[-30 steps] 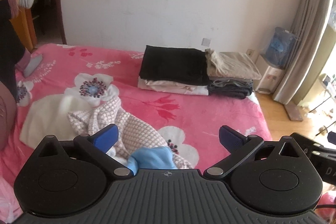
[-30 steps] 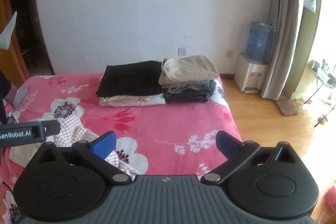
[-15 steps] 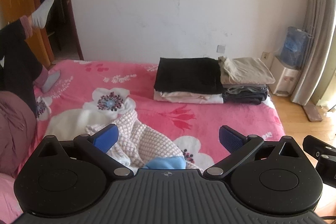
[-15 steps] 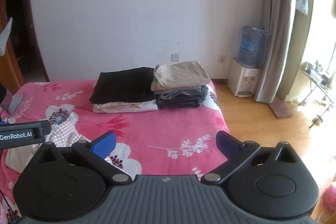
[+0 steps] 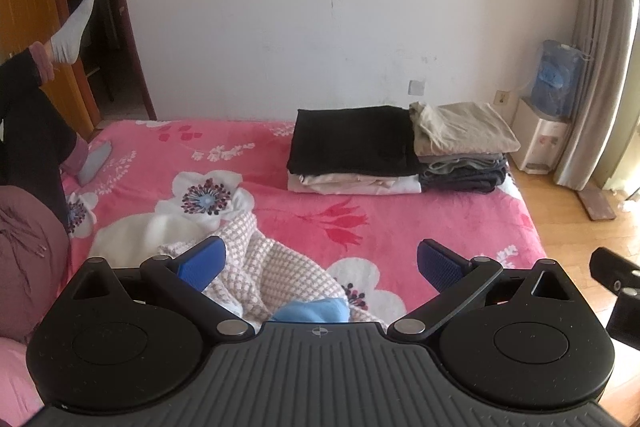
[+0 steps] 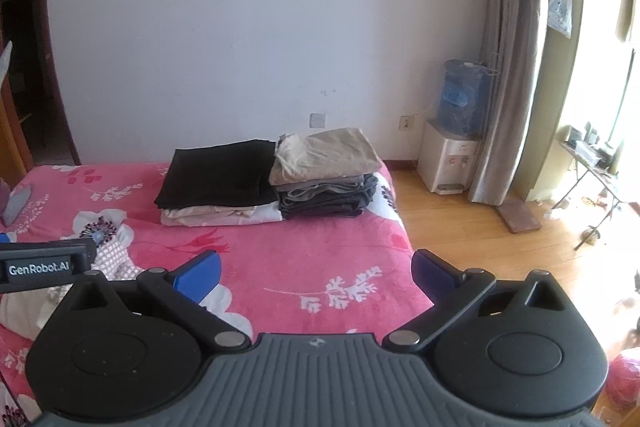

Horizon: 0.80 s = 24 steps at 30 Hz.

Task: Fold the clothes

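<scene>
On the pink floral bedspread (image 5: 400,219), near edge, sits the unfolded work: a crumpled white-and-pink checked garment (image 5: 272,267) with a light blue cloth (image 5: 312,309) bunched against it, directly below the left gripper (image 5: 318,261). Left gripper's blue-padded fingers (image 5: 202,261) are spread wide, nothing between them, held above the pile and not touching it. My read: positioned to come down for a pick.

Right gripper (image 6: 316,269) also spread wide and empty. It hangs over bare bedspread toward the bed's right edge, well apart from the pile; only a corner of the checked garment shows at far left of its view, behind the other tool's body. Probably parked until there's an edge to take.

Far side of the bed, by the wall: two finished stacks touching each other. Flat black folded garment on cream folded pieces (image 5: 352,143), and a beige folded garment over grey and dark folded items (image 5: 464,135). Likely put there to keep the near area free for folding.

Hard to make out:
- Lower part of the pile is cut off by the left gripper's body, so I can't tell the garment type, the extent, or whether the blue cloth is a separate item.
- A cream patch beside the checked fabric could be cloth or just bedspread print.
- A person's dark-trousered leg and white sock (image 5: 74,27) at the left edge, mostly out of frame.
- A water dispenser (image 6: 452,151) and a curtain sit beyond the bed; irrelevant to the job.
</scene>
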Available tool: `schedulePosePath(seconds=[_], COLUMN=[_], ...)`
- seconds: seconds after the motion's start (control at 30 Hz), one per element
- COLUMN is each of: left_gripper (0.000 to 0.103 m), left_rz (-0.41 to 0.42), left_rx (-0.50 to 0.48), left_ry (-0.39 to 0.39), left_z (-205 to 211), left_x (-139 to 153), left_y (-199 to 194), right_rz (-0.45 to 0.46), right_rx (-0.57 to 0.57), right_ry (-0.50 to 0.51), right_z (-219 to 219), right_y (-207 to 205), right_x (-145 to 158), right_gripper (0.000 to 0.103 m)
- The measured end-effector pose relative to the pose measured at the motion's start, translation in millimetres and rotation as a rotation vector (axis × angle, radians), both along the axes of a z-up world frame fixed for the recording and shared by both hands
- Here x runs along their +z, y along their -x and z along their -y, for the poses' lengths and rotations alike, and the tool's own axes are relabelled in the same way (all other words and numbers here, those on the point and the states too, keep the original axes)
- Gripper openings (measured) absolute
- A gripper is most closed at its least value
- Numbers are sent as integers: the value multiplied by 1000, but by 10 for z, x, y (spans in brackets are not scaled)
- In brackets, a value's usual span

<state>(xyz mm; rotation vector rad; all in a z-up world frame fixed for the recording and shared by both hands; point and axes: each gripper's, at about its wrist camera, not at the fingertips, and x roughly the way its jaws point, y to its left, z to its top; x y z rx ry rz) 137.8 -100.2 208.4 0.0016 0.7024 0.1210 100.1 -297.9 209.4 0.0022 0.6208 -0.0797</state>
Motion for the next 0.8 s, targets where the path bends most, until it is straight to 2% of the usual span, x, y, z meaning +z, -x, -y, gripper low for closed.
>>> schedulePosePath(seconds=[0.43, 0.8], left_gripper=[103, 103], left_rz=[23, -15], left_rx=[-11, -29], left_ry=[9, 13], left_z=[65, 208], left_x=[27, -40], left_y=[17, -31], right_rz=[-30, -50], right_rx=[-41, -89], right_ry=[14, 13], right_z=[27, 173], right_y=[26, 11], right_x=[-14, -66], right_gripper=[103, 103])
